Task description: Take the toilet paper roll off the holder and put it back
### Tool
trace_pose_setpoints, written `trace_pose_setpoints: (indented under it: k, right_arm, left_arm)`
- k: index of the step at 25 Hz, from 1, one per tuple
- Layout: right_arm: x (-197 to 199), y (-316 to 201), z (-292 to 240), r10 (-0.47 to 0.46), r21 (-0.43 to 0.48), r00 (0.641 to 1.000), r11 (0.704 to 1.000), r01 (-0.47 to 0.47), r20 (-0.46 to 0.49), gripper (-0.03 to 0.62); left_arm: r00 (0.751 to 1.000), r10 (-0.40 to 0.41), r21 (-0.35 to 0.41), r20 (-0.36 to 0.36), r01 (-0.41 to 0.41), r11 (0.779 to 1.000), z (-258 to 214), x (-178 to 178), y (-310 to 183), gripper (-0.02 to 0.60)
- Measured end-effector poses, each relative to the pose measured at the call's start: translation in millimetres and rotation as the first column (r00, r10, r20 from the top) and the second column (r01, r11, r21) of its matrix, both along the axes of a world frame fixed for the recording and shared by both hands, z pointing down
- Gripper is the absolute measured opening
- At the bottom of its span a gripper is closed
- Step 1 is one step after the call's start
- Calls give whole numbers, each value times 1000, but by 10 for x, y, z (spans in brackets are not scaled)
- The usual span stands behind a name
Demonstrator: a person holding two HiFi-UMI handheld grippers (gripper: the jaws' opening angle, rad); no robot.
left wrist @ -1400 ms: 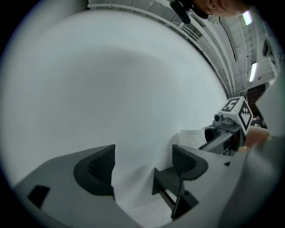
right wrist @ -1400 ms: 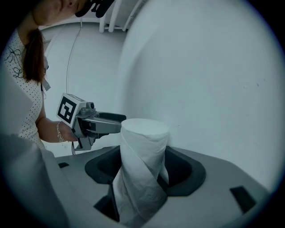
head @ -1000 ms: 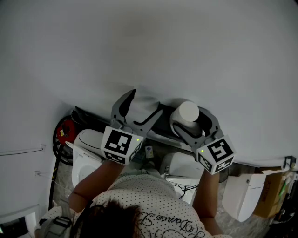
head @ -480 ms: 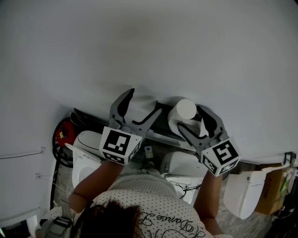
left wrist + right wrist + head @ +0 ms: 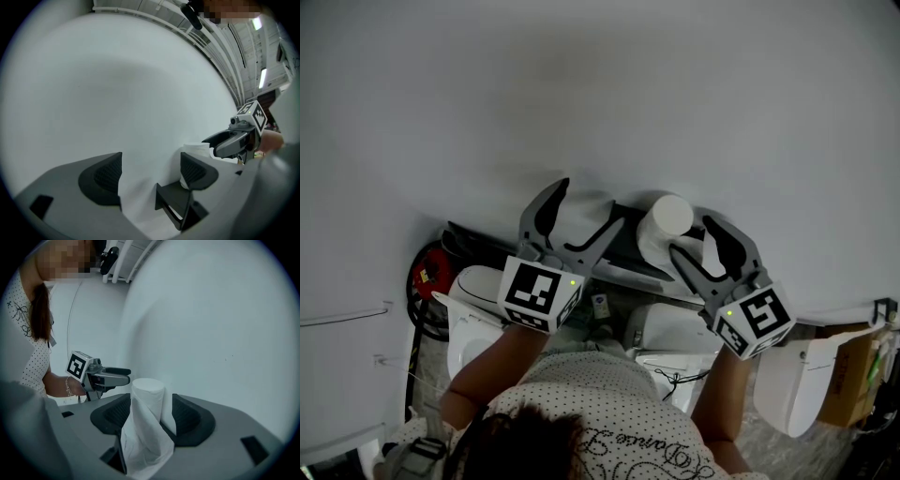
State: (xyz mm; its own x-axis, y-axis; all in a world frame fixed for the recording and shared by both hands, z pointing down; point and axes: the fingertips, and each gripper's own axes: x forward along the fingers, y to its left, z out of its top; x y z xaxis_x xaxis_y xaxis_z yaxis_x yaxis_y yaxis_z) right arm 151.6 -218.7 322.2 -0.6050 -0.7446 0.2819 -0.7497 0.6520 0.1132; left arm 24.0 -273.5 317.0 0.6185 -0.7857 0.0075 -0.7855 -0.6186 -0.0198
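Right gripper view | we see the toilet paper roll (image 5: pixel 147 401) upright on the holder (image 5: pixel 628 244) | right gripper (image 5: pixel 150 414) straddles it, jaws closing, pads just beside its sides | left gripper (image 5: pixel 586 211) agape, empty, left of holder | right is nearer

Left gripper (image 5: pixel 150 171): 2 dark jaws stand well apart, only bare white wall between them.
Holder (image 5: pixel 174 206): black bracket, near, just inside the right jaw.
Toilet paper roll (image 5: pixel 196 149): white, partly hidden behind the right jaw.
Right gripper (image 5: pixel 212 143): far right, jaws closing about the roll, marker cube (image 5: pixel 255 116) above.
Hand (image 5: pixel 272 140): behind that gripper, at the right edge.
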Motion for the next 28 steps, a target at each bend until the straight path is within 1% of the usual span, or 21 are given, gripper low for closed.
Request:
trace_pose_setpoints:
  k: [2, 3, 4, 6, 7, 8, 12, 15, 16, 21, 28]
  right_arm:
    - [30, 6, -20, 17, 11, 1000, 1000, -17, 13, 263]
    - [51, 5, -30, 31, 17, 999, 999, -31, 21, 245]
    - [75, 4, -40, 47, 22, 998, 999, -48, 31, 227]
    - [114, 5, -60, 81, 36, 995, 996, -83, 52, 194]
    - [127, 10, -71, 95, 43, 993, 994, -98, 63, 182]
    - [136, 17, -84, 107, 52, 992, 992, -111, 73, 168]
    - [141, 69, -130, 140, 95, 985, 984, -149, 100, 110]
    - [157, 116, -170, 171, 148, 979, 971, -186, 113, 40]
    - [164, 132, -184, 182, 165, 976, 966, -200, 118, 16]
    - [138, 179, -180, 211, 199, 969, 952, -234, 130, 12]
    - [78, 221, -187, 222, 223, 956, 939, -262, 190, 12]
  left_arm:
    - [1000, 7, 3, -1, -7, 1000, -1, 1, 12, 375]
    - [1000, 12, 3, -3, -12, 1000, 0, 2, 18, 349]
    - [1000, 17, 2, -7, -17, 1000, 5, 2, 24, 305]
    - [1000, 16, -2, -14, -16, 1000, 23, -12, 33, 193]
    - [1000, 12, -3, -16, -12, 1000, 31, -22, 39, 151]
    - [1000, 10, -2, -18, -10, 1000, 35, -29, 47, 128]
    - [1000, 18, 8, -23, -18, 1000, 28, -23, 86, 93]
    - [999, 27, 19, -29, -27, 999, 14, -7, 119, 43]
    - [999, 31, 21, -31, -30, 999, 9, 2, 133, 35]
    - [998, 47, 29, -41, -46, 999, 0, 29, 187, 12]
    - [998, 46, 36, -49, -45, 998, 6, 22, 210, 6]
